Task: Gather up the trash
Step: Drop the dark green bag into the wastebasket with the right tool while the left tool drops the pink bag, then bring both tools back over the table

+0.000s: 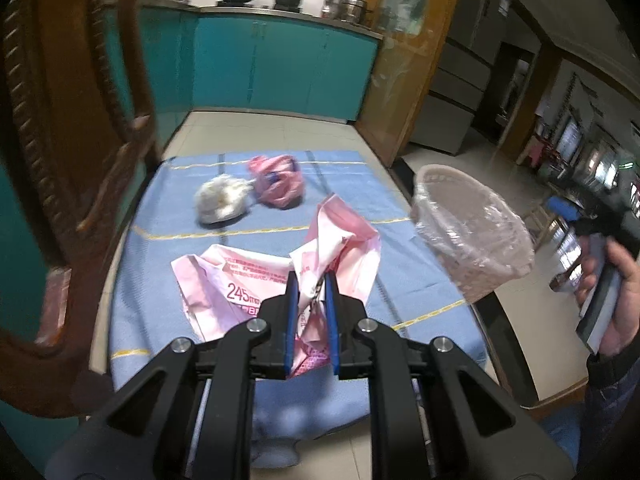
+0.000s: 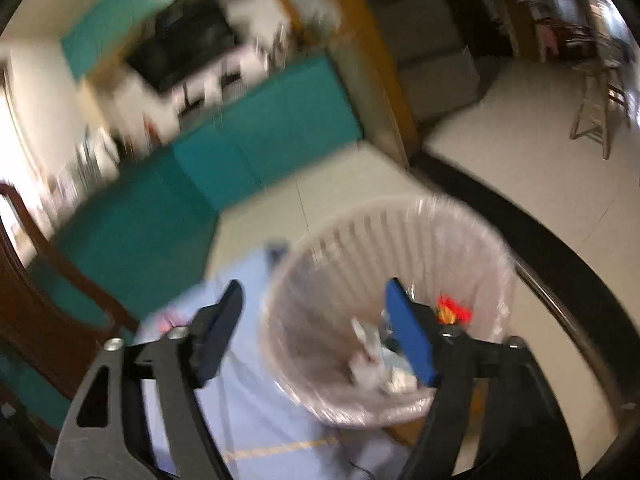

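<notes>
My left gripper [image 1: 311,280] is shut on a crumpled pink wrapper [image 1: 344,248], which hangs just above the blue cloth [image 1: 168,208]. Farther back on the cloth lie a white crumpled wad [image 1: 222,200] and a pink bag [image 1: 278,182]. A lined pink waste basket [image 1: 472,280] stands at the table's right edge. In the blurred right wrist view my right gripper [image 2: 315,284] is open over the near rim of the basket [image 2: 400,216], with nothing between its fingers. Scraps [image 2: 372,360] and a red piece [image 2: 452,312] lie inside.
A carved wooden chair [image 1: 80,140] stands close at the left of the table. Teal cabinets [image 1: 280,68] run behind it. A person's hand [image 1: 616,292] holds the right gripper's handle beyond the basket. Tiled floor [image 2: 520,152] opens to the right.
</notes>
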The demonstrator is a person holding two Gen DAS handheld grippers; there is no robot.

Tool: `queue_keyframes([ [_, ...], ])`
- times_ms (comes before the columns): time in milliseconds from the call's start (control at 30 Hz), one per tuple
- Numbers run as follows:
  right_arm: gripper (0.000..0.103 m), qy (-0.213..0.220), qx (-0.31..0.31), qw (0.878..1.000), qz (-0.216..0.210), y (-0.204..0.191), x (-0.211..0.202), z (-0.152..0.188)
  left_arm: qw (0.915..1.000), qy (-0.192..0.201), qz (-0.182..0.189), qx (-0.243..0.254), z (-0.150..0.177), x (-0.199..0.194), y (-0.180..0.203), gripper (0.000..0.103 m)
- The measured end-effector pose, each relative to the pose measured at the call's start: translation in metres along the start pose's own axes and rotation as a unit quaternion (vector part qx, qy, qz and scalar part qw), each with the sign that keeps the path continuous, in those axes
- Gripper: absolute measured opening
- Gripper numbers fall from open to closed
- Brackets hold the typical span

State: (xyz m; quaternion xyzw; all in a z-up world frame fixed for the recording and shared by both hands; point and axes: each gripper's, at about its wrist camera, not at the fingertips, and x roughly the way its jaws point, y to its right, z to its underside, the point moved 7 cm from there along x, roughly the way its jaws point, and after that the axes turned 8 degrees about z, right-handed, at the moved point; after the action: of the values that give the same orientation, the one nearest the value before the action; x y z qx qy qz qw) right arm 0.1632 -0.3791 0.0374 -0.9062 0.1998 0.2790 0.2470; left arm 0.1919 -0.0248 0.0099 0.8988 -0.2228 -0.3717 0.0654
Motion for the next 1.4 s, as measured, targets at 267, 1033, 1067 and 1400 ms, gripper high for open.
queue_keyframes([
  [267, 0.09, 0.118, 0.112, 0.986, 0.019, 0.043, -0.049, -0.025, 0.991, 0.001, 0.115, 0.068, -0.075, 0.067, 0.15, 0.015],
  [1033, 0.09, -0.076, -0.152, 0.981, -0.094, -0.118, -0.014, 0.09, 0.997, 0.007, -0.076, 0.013, -0.006, -0.005, -0.017, 0.094],
  [1067, 0.09, -0.092, -0.187, 0.973, -0.097, -0.133, -0.013, 0.108, 0.9973, 0.003, -0.072, -0.008, 0.001, -0.009, -0.029, 0.094],
  [1400, 0.09, -0.109, -0.254, 0.957, -0.087, -0.155, -0.012, 0.152, 0.9966, -0.021, -0.074, -0.027, 0.021, -0.007, -0.047, 0.094],
])
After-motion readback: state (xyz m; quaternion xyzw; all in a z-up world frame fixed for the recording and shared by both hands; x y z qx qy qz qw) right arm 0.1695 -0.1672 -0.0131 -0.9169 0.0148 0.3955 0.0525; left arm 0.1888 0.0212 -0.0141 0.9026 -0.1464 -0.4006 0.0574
